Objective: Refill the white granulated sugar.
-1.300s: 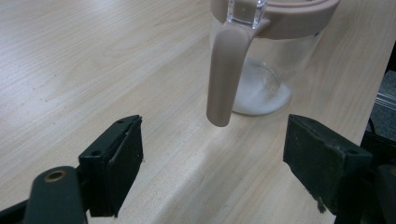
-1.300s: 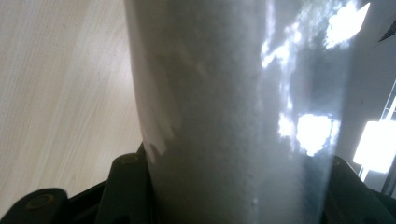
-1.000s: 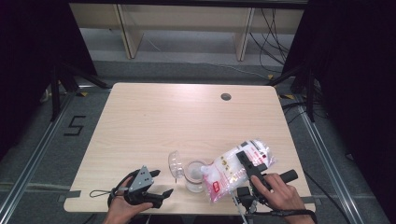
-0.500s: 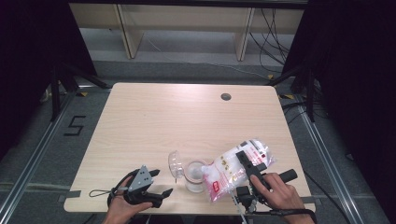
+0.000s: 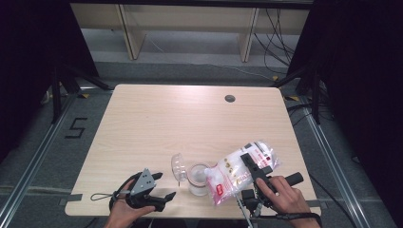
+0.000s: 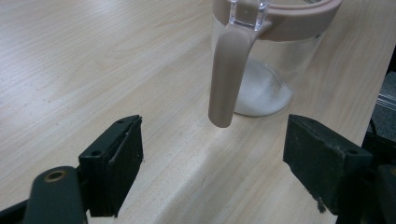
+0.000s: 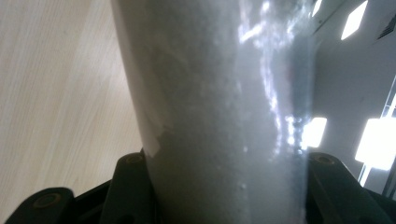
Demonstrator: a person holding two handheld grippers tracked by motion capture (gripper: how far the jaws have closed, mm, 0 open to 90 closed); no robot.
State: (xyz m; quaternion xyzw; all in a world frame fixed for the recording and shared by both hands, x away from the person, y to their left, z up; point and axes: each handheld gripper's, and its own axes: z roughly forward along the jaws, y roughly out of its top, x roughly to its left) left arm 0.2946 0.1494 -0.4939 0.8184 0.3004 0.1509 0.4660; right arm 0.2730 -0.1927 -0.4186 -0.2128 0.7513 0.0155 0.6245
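Note:
A clear jar (image 5: 197,179) with a beige rim stands near the table's front edge, its clear lid (image 5: 177,167) swung open to the left. White powder (image 6: 262,93) lies in its bottom, and a beige clasp (image 6: 228,79) hangs down its side. My right gripper (image 5: 255,164) is shut on a clear bag of white powder (image 5: 234,172), which tilts down to the left with its lower end at the jar's mouth. In the right gripper view the bag (image 7: 219,107) sits between both pads (image 7: 131,186). My left gripper (image 5: 164,185) rests open left of the jar, its jaws (image 6: 215,158) apart and bare.
The light wooden table (image 5: 166,123) has a round cable hole (image 5: 230,98) at the back right. Wooden shelving stands behind the table. Dark frames flank both sides, and a floor mark "5" (image 5: 76,128) lies to the left.

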